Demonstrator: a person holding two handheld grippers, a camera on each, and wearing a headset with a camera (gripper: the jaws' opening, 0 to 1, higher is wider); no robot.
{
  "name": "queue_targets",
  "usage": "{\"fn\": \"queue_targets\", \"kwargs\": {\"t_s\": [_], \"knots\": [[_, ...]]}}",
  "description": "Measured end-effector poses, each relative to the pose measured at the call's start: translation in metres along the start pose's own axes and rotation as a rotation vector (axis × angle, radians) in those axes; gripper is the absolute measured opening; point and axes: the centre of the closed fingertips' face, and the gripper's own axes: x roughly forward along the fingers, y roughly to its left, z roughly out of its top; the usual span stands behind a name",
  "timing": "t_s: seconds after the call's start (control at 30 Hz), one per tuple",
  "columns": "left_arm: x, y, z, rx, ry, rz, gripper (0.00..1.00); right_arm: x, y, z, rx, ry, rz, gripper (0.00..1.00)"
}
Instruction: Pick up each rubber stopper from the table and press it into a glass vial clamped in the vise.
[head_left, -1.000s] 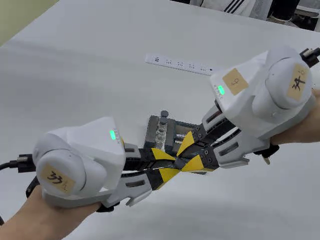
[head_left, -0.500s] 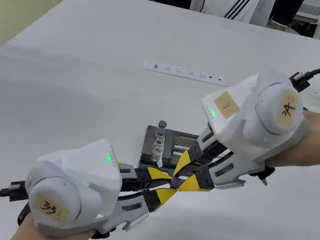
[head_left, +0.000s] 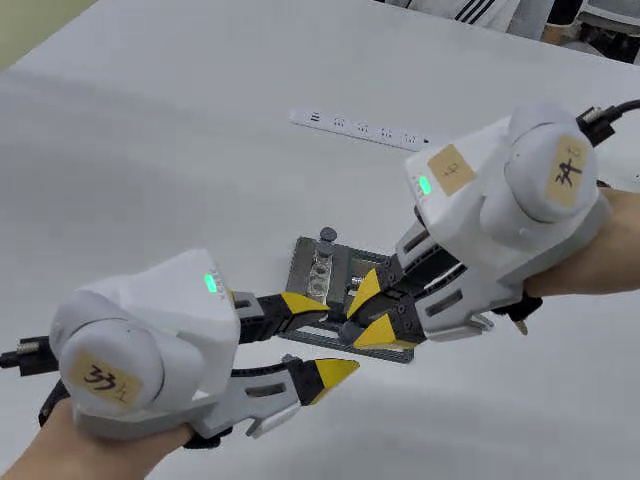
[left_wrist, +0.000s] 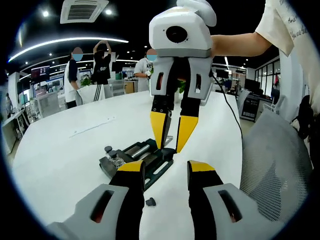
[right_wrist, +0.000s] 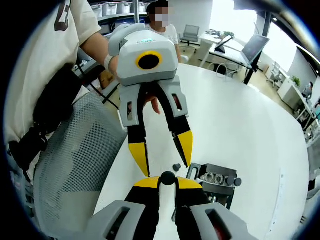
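**Stopper in my right gripper, just beside the vise**

My right gripper (head_left: 352, 328) is clamped on a dark round stopper (right_wrist: 167, 178), pinched between the yellow tips just above the near edge of the vise (head_left: 305, 262). My left gripper (left_wrist: 166, 166) faces it from the other side with its jaws wide apart and nothing in them, the tips close to the right gripper's. The vise sits on the white bench (head_left: 150, 150) and clamps a clear glass vial (head_left: 320, 272) upright. A loose stopper (left_wrist: 150, 202) lies on the bench near the vise, on my left gripper's side. A white power strip (head_left: 360, 131) lies well beyond the vise.
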Motion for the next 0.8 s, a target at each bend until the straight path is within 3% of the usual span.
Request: {"fn": "queue_targets", "kwargs": {"t_s": [0.4, 0.63, 0.8], "knots": [[-0.014, 0.035, -0.024, -0.029, 0.046, 0.132, 0.64, -0.013, -0.044, -0.009, 0.007, 0.019, -0.067, 0.05], [-0.018, 0.046, -0.030, -0.044, 0.055, 0.180, 0.81, -0.023, -0.072, -0.012, -0.021, 0.062, -0.104, 0.05], [-0.017, 0.050, -0.037, -0.047, 0.086, 0.187, 0.93, -0.020, -0.080, -0.018, -0.092, 0.123, -0.094, 0.05]]}}
